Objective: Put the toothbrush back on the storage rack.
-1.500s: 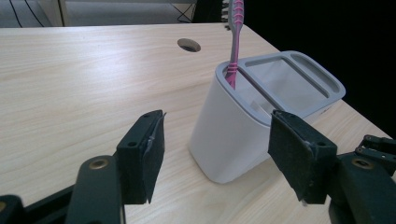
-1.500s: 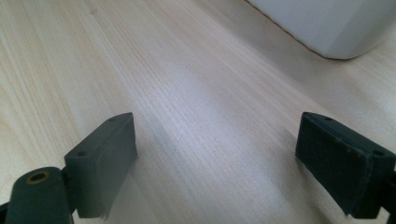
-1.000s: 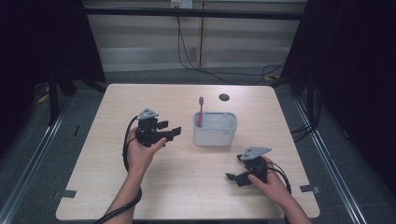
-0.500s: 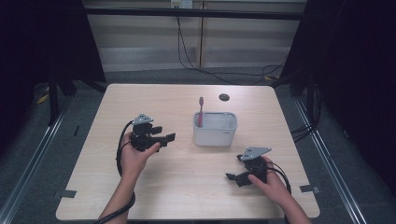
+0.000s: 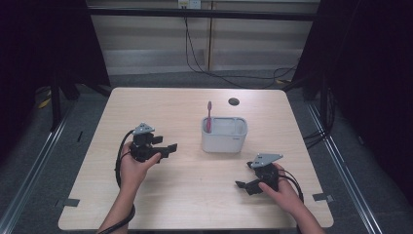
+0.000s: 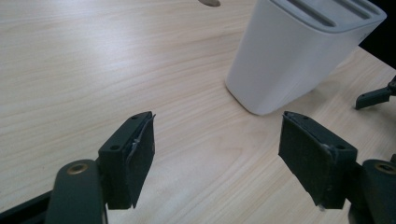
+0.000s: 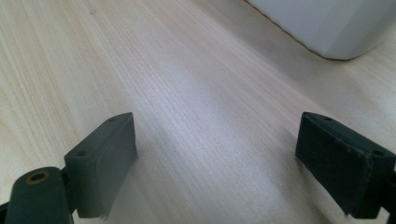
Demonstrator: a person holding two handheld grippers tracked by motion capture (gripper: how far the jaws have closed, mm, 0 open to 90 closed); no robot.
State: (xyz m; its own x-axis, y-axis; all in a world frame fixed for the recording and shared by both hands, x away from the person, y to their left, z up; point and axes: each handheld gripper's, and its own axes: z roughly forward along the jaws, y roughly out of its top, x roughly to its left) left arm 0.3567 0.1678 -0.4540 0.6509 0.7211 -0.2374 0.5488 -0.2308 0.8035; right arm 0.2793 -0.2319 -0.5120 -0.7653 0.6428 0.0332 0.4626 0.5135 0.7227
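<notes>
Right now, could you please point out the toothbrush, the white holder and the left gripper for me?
toothbrush [image 5: 209, 116]: high view, pink handle.
white holder [image 5: 224, 141]: high view, front wall.
left gripper [image 5: 169, 147]: high view, between its fingertips.

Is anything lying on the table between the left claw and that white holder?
Nothing: the high view shows bare wood between the left gripper and the white holder.
</notes>
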